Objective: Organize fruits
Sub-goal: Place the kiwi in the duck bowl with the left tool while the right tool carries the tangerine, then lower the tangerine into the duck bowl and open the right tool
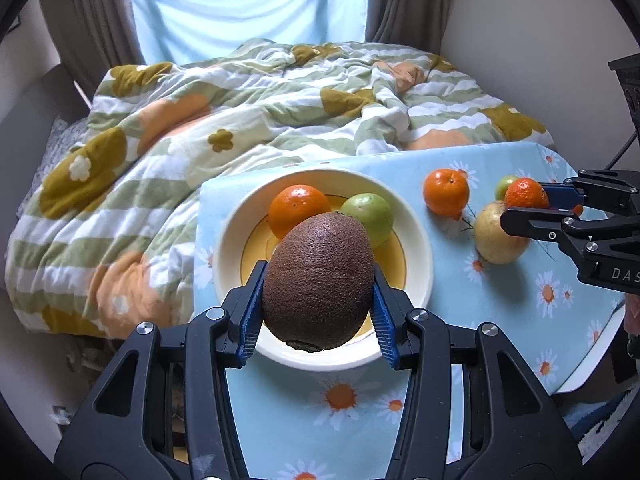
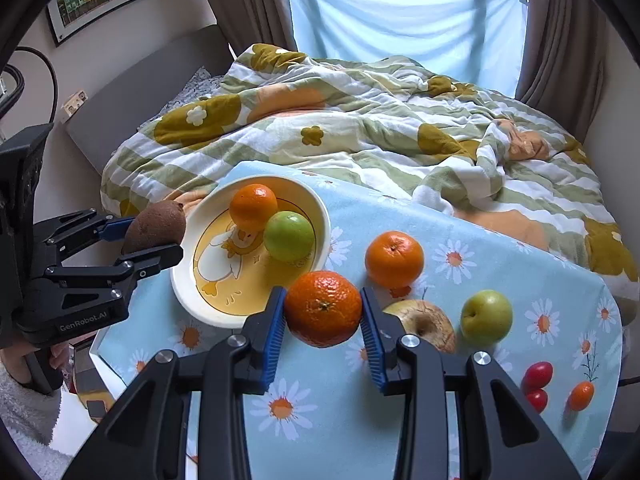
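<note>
Left gripper [image 1: 318, 300]: jaws clamp a fuzzy brown oval kiwi [image 1: 318, 280] above the glossy round bowl [image 1: 420, 248]. Right gripper [image 2: 322, 320]: jaws grip a dimpled tangerine [image 2: 322, 308] over the daisy-print worktop [image 2: 320, 420].

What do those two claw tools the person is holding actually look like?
Both are matte black plastic with angular, cut-out linkages and silver screw heads. Each of the fingers carries a ribbed blue pad. The left gripper bears white "GenRobot.AI" lettering; the right gripper shows "DAS". A black cable loops behind the left one, near a fuzzy white sleeve.
</note>
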Motion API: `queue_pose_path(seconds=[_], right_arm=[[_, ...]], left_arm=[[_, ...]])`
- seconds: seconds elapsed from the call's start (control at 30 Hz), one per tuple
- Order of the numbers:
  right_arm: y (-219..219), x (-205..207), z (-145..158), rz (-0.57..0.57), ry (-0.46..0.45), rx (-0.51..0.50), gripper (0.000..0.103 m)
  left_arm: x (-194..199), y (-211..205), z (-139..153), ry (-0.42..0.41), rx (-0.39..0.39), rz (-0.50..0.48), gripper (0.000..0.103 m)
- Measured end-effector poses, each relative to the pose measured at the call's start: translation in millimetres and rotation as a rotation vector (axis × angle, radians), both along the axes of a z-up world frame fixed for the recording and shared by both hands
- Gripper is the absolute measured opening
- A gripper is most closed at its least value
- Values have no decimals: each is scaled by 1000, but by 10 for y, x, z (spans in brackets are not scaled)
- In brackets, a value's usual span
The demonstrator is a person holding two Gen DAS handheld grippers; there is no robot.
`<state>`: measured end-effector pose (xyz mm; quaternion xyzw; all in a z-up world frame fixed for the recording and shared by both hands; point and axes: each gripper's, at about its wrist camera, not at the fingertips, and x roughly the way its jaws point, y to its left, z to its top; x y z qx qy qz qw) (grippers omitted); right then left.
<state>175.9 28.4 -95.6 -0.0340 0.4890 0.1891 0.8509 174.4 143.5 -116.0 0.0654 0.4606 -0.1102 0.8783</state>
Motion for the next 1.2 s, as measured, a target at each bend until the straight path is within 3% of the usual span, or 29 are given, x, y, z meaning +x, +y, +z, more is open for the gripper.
queue_pose_path(seconds=[0.5, 0.97, 1.0, 1.1, 1.2], right_arm=[[369, 306, -254, -120, 55, -27, 34], [373, 337, -283, -182, 60, -28, 34], [371, 334, -279, -183, 59, -27, 34], [369, 326, -268, -180, 55, -28, 34], [350, 308, -240, -178, 48, -29, 34]], left_arm=[[662, 405, -617, 71, 49, -79, 53], [805, 393, -648, 86, 43, -56, 55], [796, 383, -642, 87, 46, -58, 58], [733, 366, -584, 67, 43, -67, 103], [652, 365, -494, 47, 22, -74, 103]])
